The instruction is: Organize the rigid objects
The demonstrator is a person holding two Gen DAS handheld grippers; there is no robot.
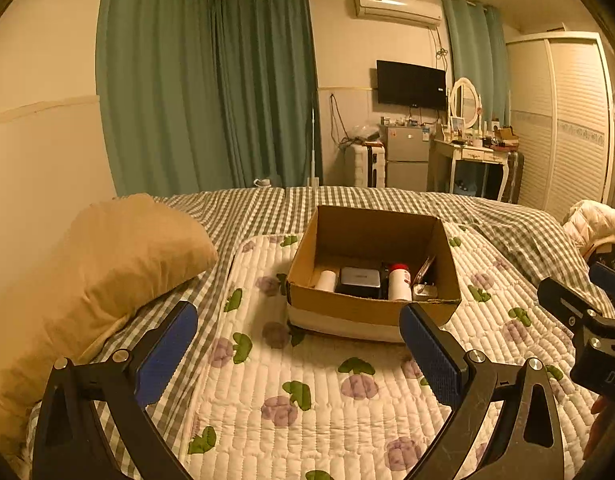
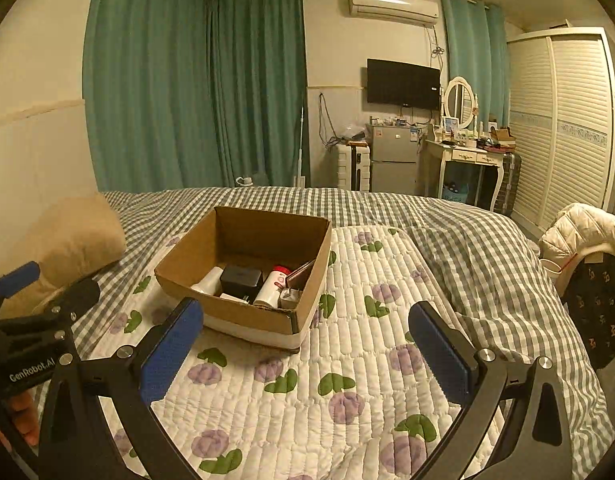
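An open cardboard box (image 1: 339,307) sits on a quilted flowered mat on the bed; it also shows in the right wrist view (image 2: 243,316). Inside lie a white bottle (image 1: 326,280), a black-and-grey box (image 1: 359,280), a white can with a red cap (image 1: 399,280) and small items at the right. My left gripper (image 1: 299,352) is open and empty, just in front of the box. My right gripper (image 2: 307,352) is open and empty, in front and to the right of the box. Each gripper shows at the edge of the other's view.
A tan pillow (image 1: 107,272) lies left of the mat (image 1: 347,400). The checked bedspread (image 2: 467,232) is rumpled on the right. A chair with a white jacket (image 2: 583,232) stands by the bed's right side. Fridge, dresser and wardrobe stand far behind.
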